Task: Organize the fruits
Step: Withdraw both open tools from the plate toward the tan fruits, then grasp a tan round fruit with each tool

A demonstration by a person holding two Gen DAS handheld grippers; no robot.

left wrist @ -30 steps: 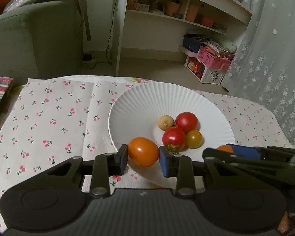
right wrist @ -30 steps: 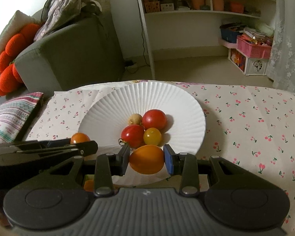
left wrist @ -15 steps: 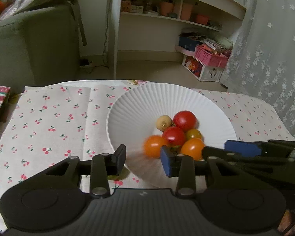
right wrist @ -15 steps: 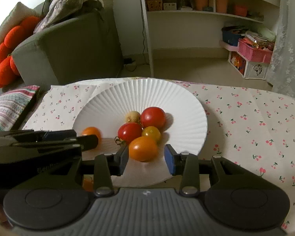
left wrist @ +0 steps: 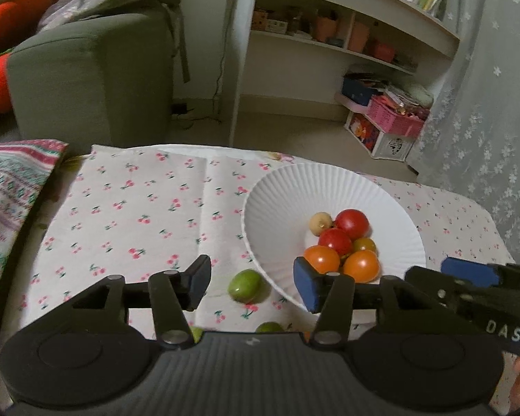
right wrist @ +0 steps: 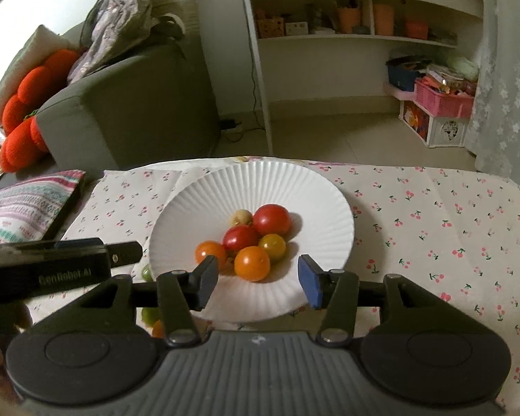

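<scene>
A white fluted plate [left wrist: 294,187] [right wrist: 204,201] holds several small tomatoes: two red [left wrist: 352,223] [right wrist: 272,220], two orange [left wrist: 321,259] [right wrist: 252,263], one yellow-green [right wrist: 273,247] and a pale one [left wrist: 320,222]. A green tomato [left wrist: 245,285] lies on the cherry-print cloth just left of the plate, between my left gripper's [left wrist: 252,286] open, empty fingers. More green fruit [left wrist: 268,327] peeks out below it. My right gripper [right wrist: 258,282] is open and empty over the plate's near edge, behind the orange tomato.
A striped cushion [left wrist: 7,187] lies at the table's left edge. A grey sofa [right wrist: 128,104] and a white shelf unit [right wrist: 364,34] stand behind the table. The cloth [right wrist: 450,228] lies right of the plate. Another orange fruit [right wrist: 157,329] shows beside my right gripper's body.
Both grippers opened and let their orange tomatoes go onto the plate, then drew back. My left gripper shifted left, so a green tomato on the cloth now sits between its fingers.
</scene>
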